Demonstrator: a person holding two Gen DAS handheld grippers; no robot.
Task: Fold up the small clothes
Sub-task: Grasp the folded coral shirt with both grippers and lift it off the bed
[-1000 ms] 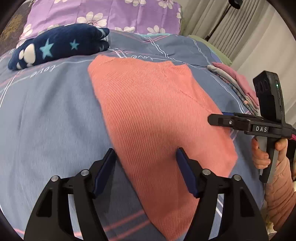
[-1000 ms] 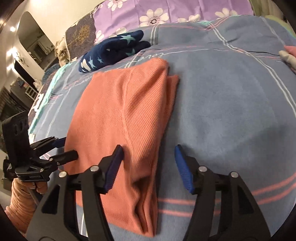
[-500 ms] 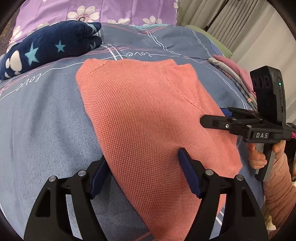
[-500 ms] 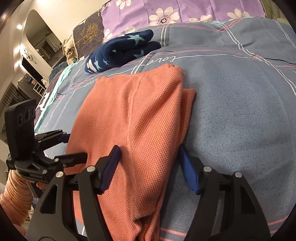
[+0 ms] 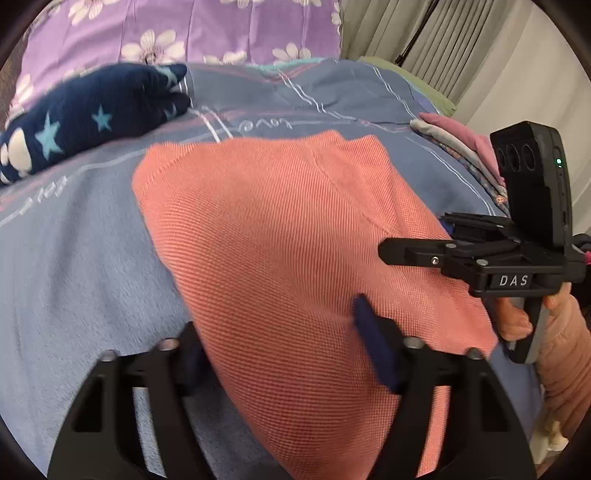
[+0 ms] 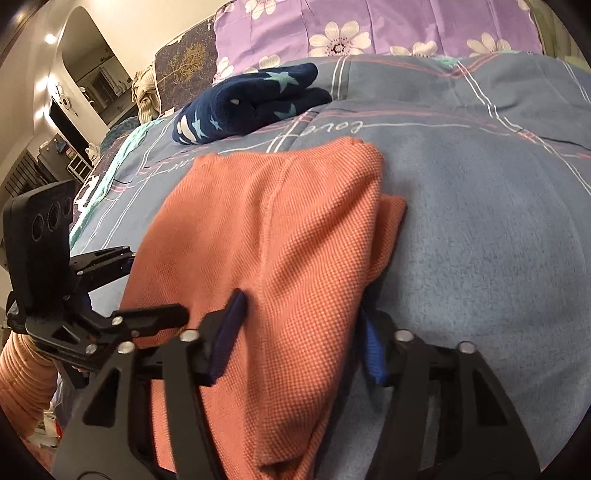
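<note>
A folded orange knit garment (image 5: 280, 236) (image 6: 280, 236) lies flat on the blue-grey bed cover (image 5: 74, 258) (image 6: 480, 221). My left gripper (image 5: 277, 328) straddles its near left edge. One finger is tucked under the cloth and the other rests on top, and the jaws are closing with the fabric between them, still wide apart. My right gripper (image 6: 301, 321) straddles the doubled right edge the same way, jaws closing and still apart. Each gripper also shows in the other view: the right gripper (image 5: 413, 240) at the garment's right side, the left gripper (image 6: 155, 284) at its left.
A navy star-print garment (image 5: 92, 122) (image 6: 251, 103) lies at the far side of the bed, before a purple floral pillow (image 5: 184, 29) (image 6: 369, 29). A stack of folded clothes (image 5: 461, 147) sits at the right edge by the curtains (image 5: 406, 33).
Both grippers have slid forward onto the garment's side edges. Their jaws have narrowed, each with one finger now under the cloth. The garment itself lies where it was.
</note>
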